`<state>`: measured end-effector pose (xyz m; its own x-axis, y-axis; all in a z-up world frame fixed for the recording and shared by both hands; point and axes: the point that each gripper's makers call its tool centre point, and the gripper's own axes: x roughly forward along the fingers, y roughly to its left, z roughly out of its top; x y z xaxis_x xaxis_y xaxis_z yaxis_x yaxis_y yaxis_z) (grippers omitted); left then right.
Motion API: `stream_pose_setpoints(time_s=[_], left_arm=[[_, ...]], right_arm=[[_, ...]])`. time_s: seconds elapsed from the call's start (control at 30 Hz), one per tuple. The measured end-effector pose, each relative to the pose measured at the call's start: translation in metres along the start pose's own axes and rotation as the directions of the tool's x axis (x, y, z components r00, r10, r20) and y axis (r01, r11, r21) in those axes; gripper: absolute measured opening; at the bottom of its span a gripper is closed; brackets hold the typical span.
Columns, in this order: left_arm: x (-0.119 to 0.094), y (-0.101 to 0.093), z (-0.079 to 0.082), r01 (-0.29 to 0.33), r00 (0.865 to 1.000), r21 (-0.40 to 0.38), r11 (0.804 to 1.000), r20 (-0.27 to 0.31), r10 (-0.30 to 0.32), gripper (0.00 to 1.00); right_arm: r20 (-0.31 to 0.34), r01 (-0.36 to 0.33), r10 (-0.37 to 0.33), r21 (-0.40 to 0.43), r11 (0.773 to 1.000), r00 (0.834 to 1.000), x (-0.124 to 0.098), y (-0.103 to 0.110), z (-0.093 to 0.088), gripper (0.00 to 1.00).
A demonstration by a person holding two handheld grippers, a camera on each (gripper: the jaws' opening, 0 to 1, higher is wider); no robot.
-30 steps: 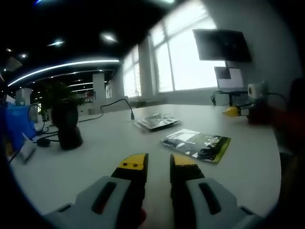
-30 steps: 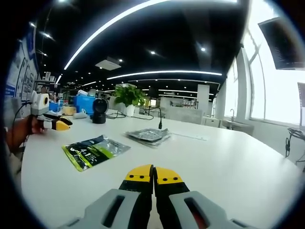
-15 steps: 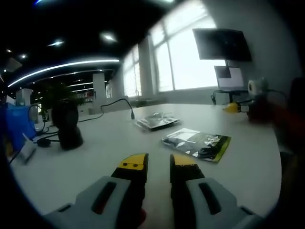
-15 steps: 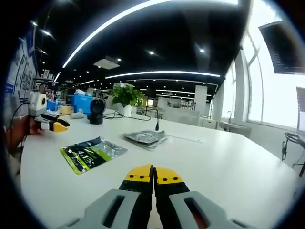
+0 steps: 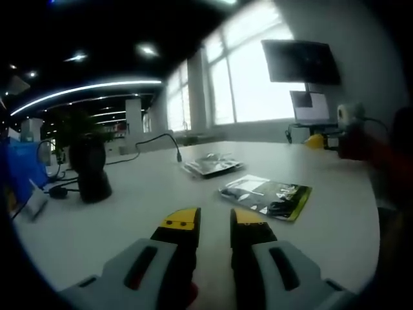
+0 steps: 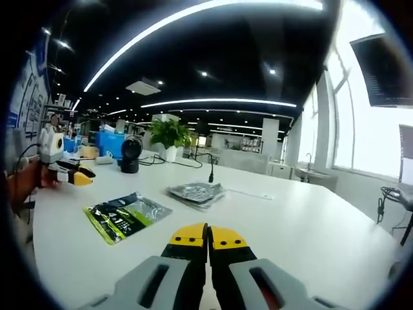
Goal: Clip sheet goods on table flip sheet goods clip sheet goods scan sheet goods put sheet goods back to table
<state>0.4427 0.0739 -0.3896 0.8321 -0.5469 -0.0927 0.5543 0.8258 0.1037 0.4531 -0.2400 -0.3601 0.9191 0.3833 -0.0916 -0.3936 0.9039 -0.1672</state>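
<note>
White tabletop (image 5: pixel 116 213) spreads under both grippers. In the left gripper view the left gripper (image 5: pixel 214 223) hovers low over the table with its yellow-tipped jaws a narrow gap apart and nothing between them. Just ahead and to the right of the jaws lies a green-and-black packet (image 5: pixel 266 196) flat on the table — one of the sheet goods. Beyond it, a silvery grey packet (image 5: pixel 211 164) lies flat too, near the end of a black cable (image 5: pixel 155 139) that arcs above the table. To the left stands a dark round-bodied device (image 5: pixel 90 169) on its base, with a potted plant (image 5: pixel 77 123) behind it and something blue (image 5: pixel 22 165) at the far left. At the right edge the other gripper comes into the view, its yellow tip and a blurred hand (image 5: pixel 371 145) held above the table, well apart from the packets. A dark screen (image 5: pixel 300 61) hangs by the bright windows.

In the right gripper view the right gripper (image 6: pixel 208 237) has its yellow tips pressed together, empty. The green-and-black packet (image 6: pixel 126 216) lies to the left of the jaws, the silvery grey packet (image 6: pixel 195 192) farther on — neither is touched. At the left edge a hand (image 6: pixel 26 184) holds the left gripper (image 6: pixel 80 175) above the table.
</note>
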Motion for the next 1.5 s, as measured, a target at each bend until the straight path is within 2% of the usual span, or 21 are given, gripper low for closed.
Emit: stream_pose_setpoints(time_s=[0.23, 0.43, 0.63, 0.77, 0.93, 1.3, 1.5], left_arm=[[0.004, -0.005, 0.0, 0.021, 1.0, 0.03, 0.999, -0.019, -0.021, 0.12], [0.005, -0.007, 0.003, 0.025, 1.0, 0.039, 0.999, -0.019, -0.024, 0.12], [0.006, -0.006, 0.009, 0.039, 0.999, 0.01, 0.999, -0.007, -0.039, 0.12], [0.006, -0.01, 0.011, 0.045, 0.999, 0.022, 0.999, -0.015, -0.044, 0.12], [0.009, -0.015, 0.011, 0.065, 0.997, -0.013, 0.998, -0.028, -0.065, 0.12], [0.023, -0.023, 0.01, 0.095, 0.992, -0.018, 0.995, -0.081, -0.096, 0.12], [0.028, -0.03, 0.005, 0.123, 0.983, -0.015, 0.992, -0.139, -0.124, 0.12]], right_arm=[[0.012, -0.019, 0.019, 0.031, 0.999, 1.0, 0.002, 0.008, 0.013, 0.0], [-0.002, -0.04, 0.04, -0.005, 0.999, 0.999, 0.009, 0.018, 0.02, 0.0], [-0.007, -0.065, 0.065, -0.016, 0.998, 0.998, 0.014, 0.028, 0.024, 0.0], [-0.02, -0.082, 0.081, -0.043, 0.996, 0.997, 0.018, 0.031, 0.026, 0.0], [-0.042, -0.109, 0.107, -0.064, 0.992, 0.993, 0.022, 0.038, 0.027, 0.0], [-0.08, -0.182, 0.175, -0.094, 0.979, 0.981, 0.029, 0.053, 0.027, 0.0], [-0.094, -0.223, 0.214, -0.107, 0.969, 0.972, 0.031, 0.06, 0.022, 0.0]])
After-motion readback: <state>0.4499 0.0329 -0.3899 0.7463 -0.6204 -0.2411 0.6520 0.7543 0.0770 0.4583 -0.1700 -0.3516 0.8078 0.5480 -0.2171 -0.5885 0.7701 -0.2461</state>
